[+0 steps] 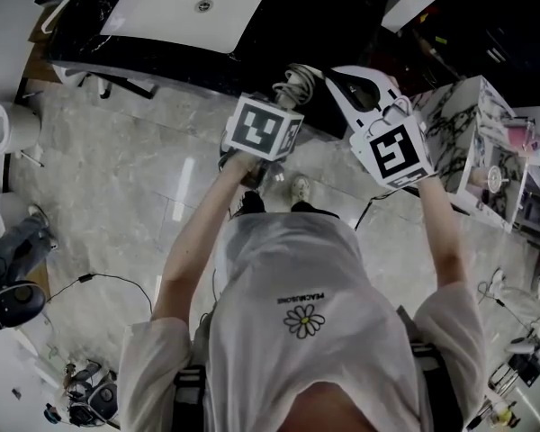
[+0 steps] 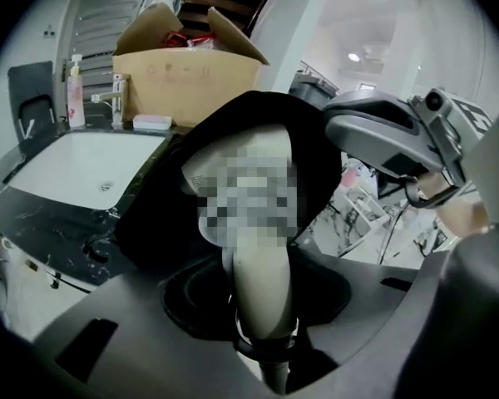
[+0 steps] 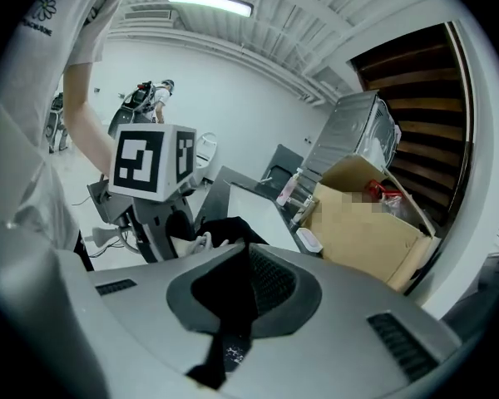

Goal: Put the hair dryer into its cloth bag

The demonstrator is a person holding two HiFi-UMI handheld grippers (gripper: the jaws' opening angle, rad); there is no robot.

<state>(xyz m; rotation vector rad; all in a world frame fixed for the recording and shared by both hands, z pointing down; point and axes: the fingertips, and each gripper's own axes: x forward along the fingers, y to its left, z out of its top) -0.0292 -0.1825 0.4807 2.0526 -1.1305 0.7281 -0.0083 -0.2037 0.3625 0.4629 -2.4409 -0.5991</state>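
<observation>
The cream hair dryer (image 2: 262, 256) stands handle-down between the jaws of my left gripper (image 2: 262, 343), which is shut on the handle. Its head is pushed into the mouth of the black cloth bag (image 2: 316, 160), which drapes over it. My right gripper (image 3: 237, 252) is shut on a fold of the bag's black cloth (image 3: 224, 306), just to the right of the dryer. From the head view both grippers are held close together in front of the counter, left (image 1: 270, 106) and right (image 1: 346, 84), with the coiled cord (image 1: 297, 81) between them.
A black counter (image 1: 279, 52) with a white sink (image 2: 75, 173) runs ahead. On it are a tap (image 2: 116, 98), a soap bottle (image 2: 75, 98) and an open cardboard box (image 2: 187, 77). A marble-patterned cabinet (image 1: 463, 120) stands at the right. Cables and gear lie on the floor at the left (image 1: 18, 286).
</observation>
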